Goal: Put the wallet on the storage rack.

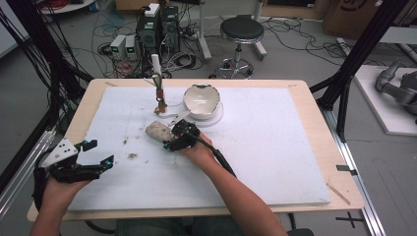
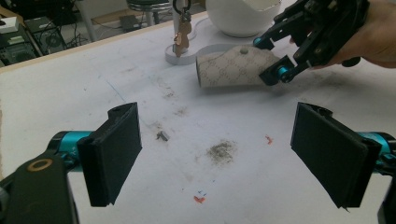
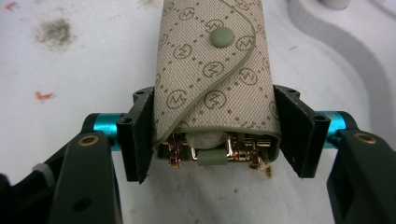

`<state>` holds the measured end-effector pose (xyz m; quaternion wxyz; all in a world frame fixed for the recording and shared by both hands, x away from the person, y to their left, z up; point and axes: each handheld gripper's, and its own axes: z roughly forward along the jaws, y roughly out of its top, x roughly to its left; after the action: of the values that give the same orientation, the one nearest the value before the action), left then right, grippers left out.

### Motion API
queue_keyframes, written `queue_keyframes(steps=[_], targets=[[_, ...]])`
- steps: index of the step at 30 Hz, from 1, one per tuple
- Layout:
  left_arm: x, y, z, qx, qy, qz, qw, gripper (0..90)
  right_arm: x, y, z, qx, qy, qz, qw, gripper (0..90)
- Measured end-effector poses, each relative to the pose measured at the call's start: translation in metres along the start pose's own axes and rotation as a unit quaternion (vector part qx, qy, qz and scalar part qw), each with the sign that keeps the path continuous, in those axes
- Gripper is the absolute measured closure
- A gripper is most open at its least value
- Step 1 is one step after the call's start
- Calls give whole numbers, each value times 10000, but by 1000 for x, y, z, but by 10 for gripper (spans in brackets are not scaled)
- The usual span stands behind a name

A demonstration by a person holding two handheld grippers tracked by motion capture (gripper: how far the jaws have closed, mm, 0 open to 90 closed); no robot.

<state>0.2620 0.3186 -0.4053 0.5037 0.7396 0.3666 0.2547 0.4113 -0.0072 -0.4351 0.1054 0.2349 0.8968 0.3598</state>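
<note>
**Right gripper clamped on key pouch; left gripper idle and spread**

- Right gripper [image 1: 173, 138], high view: sits near the middle of the white mat [image 1: 275, 162], pointing toward 10 o'clock. The person's right hand [image 1: 199, 150] holds it, forearm entering from 6 o'clock.
- Its jaws press both sides of a beige patterned key pouch [image 3: 212, 70]. In the right gripper view the pads touch the pouch's two edges, and the near open end shows gold-coloured metal key hooks [image 3: 210, 151] inside. A green snap button [image 3: 221, 36] closes the flap on top.
- Pouch position: lying on the mat, at 7 o'clock from the white bowl [image 1: 201, 100] and near it, just below the key stand. In the left gripper view the pouch [image 2: 233, 67] lies flat, its far end toward 9 o'clock, with the right gripper [image 2: 272, 58] on its 3 o'clock end.
- Left gripper [image 1: 98, 153]: at the mat's 8 o'clock edge, held in the left hand [image 1: 61, 189], jaws wide apart and gripping nothing. In its own view the two black pads [image 2: 114, 151] stand far apart above bare mat.
- Bowl has a chipped, uneven rim and stands on a flat white base [image 1: 216, 118].
- A bunch of keys [image 1: 160, 103] hangs from an upright stand [image 1: 156, 69] at 9 o'clock of the bowl.
- Mat surface: grey smudge [image 2: 220, 151], small red marks [image 2: 199, 199], scattered scuffs.
- Beyond the table at 12 o'clock: a black stool [image 1: 241, 32] and computer towers [image 1: 157, 29] among floor cables.
</note>
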Motion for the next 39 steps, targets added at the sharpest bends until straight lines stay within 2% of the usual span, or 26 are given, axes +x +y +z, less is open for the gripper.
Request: queue_keyframes(steps=[6,7,9,11,12,16,26,28,30,34,39], targets=[[-1,1,3,2,-35,12,10000,162,-3,0,-27,-242,-73,-60,9997,364],[-1,1,3,2,-35,12,10000,162,-3,0,-27,-242,-73,-60,9997,364],[-1,2,5,5,-50,17,10000,162,-5,-1,-41,-339,-120,-61,9993,364],[-2,2,6,10,-72,21,10000,162,-6,-1,-45,-371,-138,-62,9992,364],[-2,2,7,3,-87,20,10000,162,-7,-3,-53,-422,-178,-78,9989,364],[-2,4,11,7,-128,30,9999,162,-9,-4,-62,-466,-235,-49,9986,364],[-4,7,23,18,-253,59,9997,162,-31,-11,-104,-662,-585,81,9961,364],[-4,8,25,11,-284,64,9996,162,-33,-12,-107,-671,-615,82,9958,364],[-5,9,28,21,-303,82,9995,162,-40,-17,-117,-717,-711,170,9947,364],[-5,10,31,23,-325,83,9994,162,-50,-22,-128,-711,-830,248,9937,364],[-5,10,30,27,-313,82,9995,162,-59,-24,-133,-683,-944,334,9926,364]])
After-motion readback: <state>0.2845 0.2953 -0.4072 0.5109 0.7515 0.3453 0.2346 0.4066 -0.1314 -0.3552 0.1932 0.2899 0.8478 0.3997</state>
